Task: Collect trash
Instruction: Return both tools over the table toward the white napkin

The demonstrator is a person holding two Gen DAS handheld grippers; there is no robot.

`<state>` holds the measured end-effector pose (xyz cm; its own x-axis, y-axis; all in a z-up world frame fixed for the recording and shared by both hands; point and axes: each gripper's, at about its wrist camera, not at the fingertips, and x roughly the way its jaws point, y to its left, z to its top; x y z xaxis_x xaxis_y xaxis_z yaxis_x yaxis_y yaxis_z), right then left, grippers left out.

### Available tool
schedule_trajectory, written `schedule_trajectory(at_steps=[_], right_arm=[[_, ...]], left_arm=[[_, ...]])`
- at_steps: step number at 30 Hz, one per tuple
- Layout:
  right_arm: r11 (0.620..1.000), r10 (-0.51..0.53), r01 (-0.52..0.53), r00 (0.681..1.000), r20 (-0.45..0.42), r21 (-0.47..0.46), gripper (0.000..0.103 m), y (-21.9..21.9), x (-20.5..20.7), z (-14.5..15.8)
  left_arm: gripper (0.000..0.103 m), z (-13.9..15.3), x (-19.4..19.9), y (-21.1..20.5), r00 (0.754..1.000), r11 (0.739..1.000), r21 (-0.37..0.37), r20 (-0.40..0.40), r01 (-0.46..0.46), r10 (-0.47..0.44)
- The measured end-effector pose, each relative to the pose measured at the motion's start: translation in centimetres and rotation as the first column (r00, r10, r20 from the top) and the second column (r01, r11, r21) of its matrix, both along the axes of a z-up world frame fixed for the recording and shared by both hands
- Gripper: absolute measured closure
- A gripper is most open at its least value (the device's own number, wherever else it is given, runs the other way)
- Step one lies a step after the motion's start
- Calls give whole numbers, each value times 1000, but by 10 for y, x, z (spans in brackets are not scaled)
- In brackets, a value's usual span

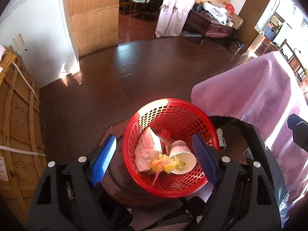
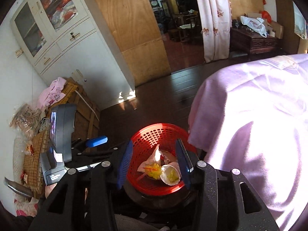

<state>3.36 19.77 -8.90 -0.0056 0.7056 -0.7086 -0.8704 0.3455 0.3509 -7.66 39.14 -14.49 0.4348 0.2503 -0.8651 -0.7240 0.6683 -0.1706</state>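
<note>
1. Left tool (image 1: 155, 159) is hovering over the red plastic mesh basket (image 1: 173, 113), blue ribbed fingers (image 1: 103, 158) standing spread wide, nothing between them
2. Right tool (image 2: 155, 165) is also hanging over the basket, jaws parted, nothing pinched; its fingers are framing the basket contents in the right wrist view
3. Basket is sitting on a round dark wooden stool (image 1: 123, 190) on the dark wood plank floor (image 1: 144, 73)
4. Trash is lying inside the basket: a crumpled white paper wrapper (image 1: 147, 150), a white paper cup (image 1: 182, 158) tipped on its side with its mouth facing the camera and greenish scraps inside, and a yellow crinkled wrapper with a pink ribbon (image 1: 161, 164) lying between the two
5. Pale purple fleece cloth (image 1: 256, 100) is draping over something just right of the basket
6. Strapped cardboard crate (image 1: 17, 127) is standing at far left
</note>
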Motion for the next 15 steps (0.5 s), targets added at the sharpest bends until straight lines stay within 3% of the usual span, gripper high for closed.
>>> schedule_trajectory(at_steps=[15], right_arm=[[995, -83, 81, 996, 26, 63, 52, -44, 8, 17]], left_arm=[[21, 23, 17, -41, 997, 994, 78, -8, 82, -82]])
